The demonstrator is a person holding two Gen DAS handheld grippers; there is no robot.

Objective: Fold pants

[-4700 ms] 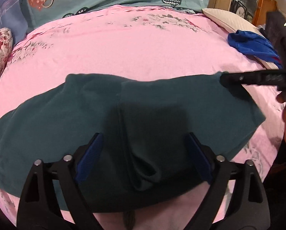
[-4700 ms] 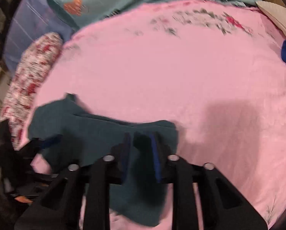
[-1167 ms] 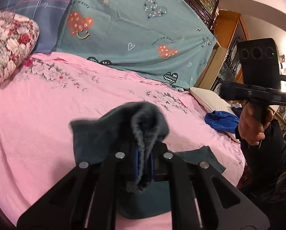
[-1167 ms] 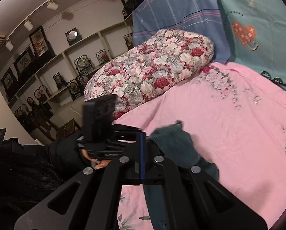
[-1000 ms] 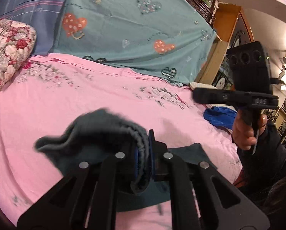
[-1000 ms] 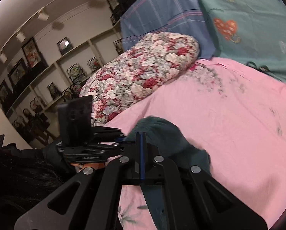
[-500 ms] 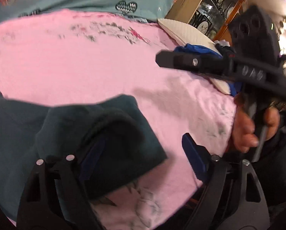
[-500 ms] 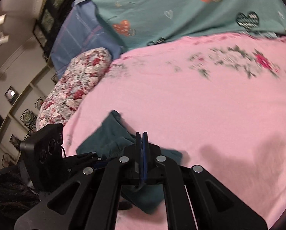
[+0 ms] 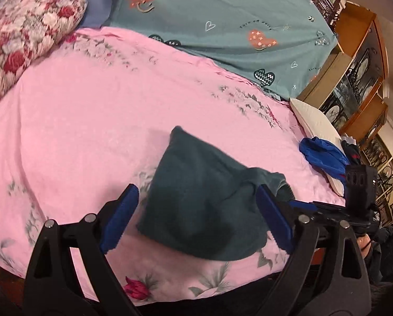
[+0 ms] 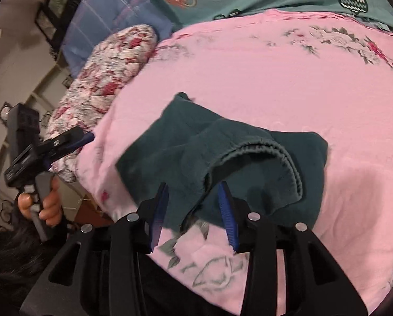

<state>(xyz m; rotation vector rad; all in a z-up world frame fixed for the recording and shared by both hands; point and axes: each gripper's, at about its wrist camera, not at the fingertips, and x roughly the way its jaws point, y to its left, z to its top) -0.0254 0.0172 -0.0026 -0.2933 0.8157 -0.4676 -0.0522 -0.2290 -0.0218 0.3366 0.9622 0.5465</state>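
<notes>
Pants (image 9: 204,200), dark teal, are seen lying in a folded bundle on the pink floral bedsheet (image 9: 86,121) near the bed's front edge, directly ahead of both tools. The left tool (image 9: 196,218) is held with its jaws spread wide; the bundle lies between and just beyond its blue pads (image 9: 120,216), and nothing is gripped. The right tool (image 10: 194,210) is held partly open, its blue pads (image 10: 159,210) set on either side of the near edge of the pants (image 10: 222,158); whether the fabric is touched cannot be told, and it is not clamped. In the right wrist view the elastic waistband (image 10: 272,152) is seen curling up on top of the bundle, just beyond that tool's right pad. The left tool (image 10: 83,138) appears in that view well to the left, held in a hand (image 10: 42,202), off the bed edge beside a floral pillow (image 10: 104,76). In the left wrist view the right tool (image 9: 301,205) is seen to the right, just beside the bundle. Beyond it, a blue garment (image 9: 322,155) lies on a white pillow (image 9: 315,121). A teal heart-print cover (image 9: 222,18) lies at the far side of the bed.
</notes>
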